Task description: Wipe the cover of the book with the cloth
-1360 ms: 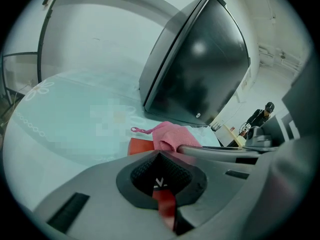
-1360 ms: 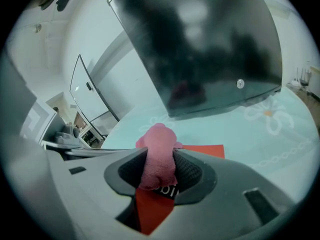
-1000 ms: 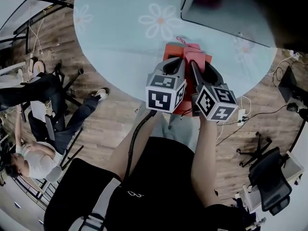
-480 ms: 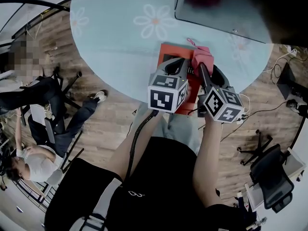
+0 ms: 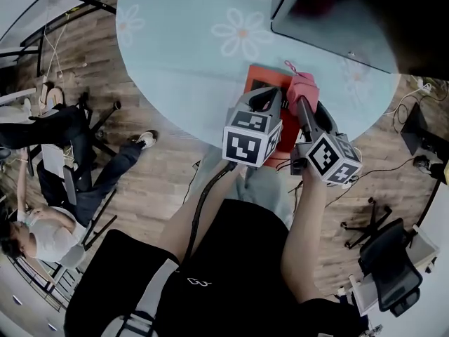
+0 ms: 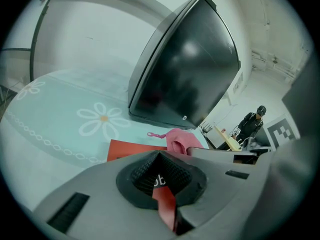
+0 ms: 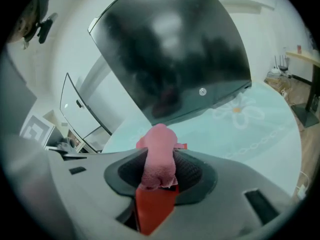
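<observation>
A red book (image 5: 265, 81) lies near the front edge of the round pale-blue table (image 5: 182, 55). My left gripper (image 5: 264, 103) rests on its cover with the jaws shut; in the left gripper view the book (image 6: 131, 149) shows ahead of and under the left gripper (image 6: 161, 173). My right gripper (image 5: 304, 107) is shut on a pink cloth (image 5: 303, 88), which bunches at the book's right edge. In the right gripper view the cloth (image 7: 159, 153) sticks up between the jaws of the right gripper (image 7: 159, 178), with the red book (image 7: 151, 207) beneath.
A big dark screen (image 5: 330, 20) lies on the table just behind the book, also in the left gripper view as the screen (image 6: 185, 64). The table's edge runs close under my grippers. A seated person (image 5: 42, 230) is at the left; an office chair (image 5: 393, 272) and cables are at the right.
The right gripper has carried the pink cloth rightward across the cover, from the book's middle to its right edge. The left gripper has stayed on the book.
</observation>
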The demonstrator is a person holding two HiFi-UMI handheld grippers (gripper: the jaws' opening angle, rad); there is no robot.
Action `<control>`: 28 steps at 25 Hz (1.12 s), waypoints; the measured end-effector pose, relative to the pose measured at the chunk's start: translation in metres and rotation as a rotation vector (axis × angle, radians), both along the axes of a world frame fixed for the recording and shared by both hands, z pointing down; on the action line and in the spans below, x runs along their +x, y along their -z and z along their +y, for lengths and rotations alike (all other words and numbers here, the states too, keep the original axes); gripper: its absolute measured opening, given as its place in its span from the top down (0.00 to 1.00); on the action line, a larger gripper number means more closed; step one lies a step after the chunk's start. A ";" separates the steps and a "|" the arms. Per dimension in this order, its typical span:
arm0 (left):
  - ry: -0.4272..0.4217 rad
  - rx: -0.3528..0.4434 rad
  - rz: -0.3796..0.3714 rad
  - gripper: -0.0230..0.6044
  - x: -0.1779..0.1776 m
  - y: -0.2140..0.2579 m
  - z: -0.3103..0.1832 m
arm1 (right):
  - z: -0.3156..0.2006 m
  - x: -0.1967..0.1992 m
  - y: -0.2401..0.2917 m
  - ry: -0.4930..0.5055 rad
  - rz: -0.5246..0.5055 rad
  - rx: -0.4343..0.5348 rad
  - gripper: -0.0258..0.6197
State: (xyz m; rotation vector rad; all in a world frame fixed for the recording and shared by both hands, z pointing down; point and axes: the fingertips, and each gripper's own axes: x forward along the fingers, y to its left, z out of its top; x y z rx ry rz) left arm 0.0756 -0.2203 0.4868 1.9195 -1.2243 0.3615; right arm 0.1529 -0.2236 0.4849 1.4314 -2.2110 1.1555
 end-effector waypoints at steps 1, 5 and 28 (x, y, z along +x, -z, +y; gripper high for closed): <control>0.006 0.000 0.001 0.94 -0.005 0.000 0.001 | 0.001 -0.005 0.001 0.006 -0.007 0.002 0.72; 0.027 0.001 -0.010 0.94 -0.028 0.000 0.005 | 0.002 -0.029 0.006 0.046 -0.020 0.020 0.72; 0.073 -0.030 -0.024 0.94 -0.099 -0.019 0.032 | 0.036 -0.122 -0.009 0.212 0.028 -0.025 0.72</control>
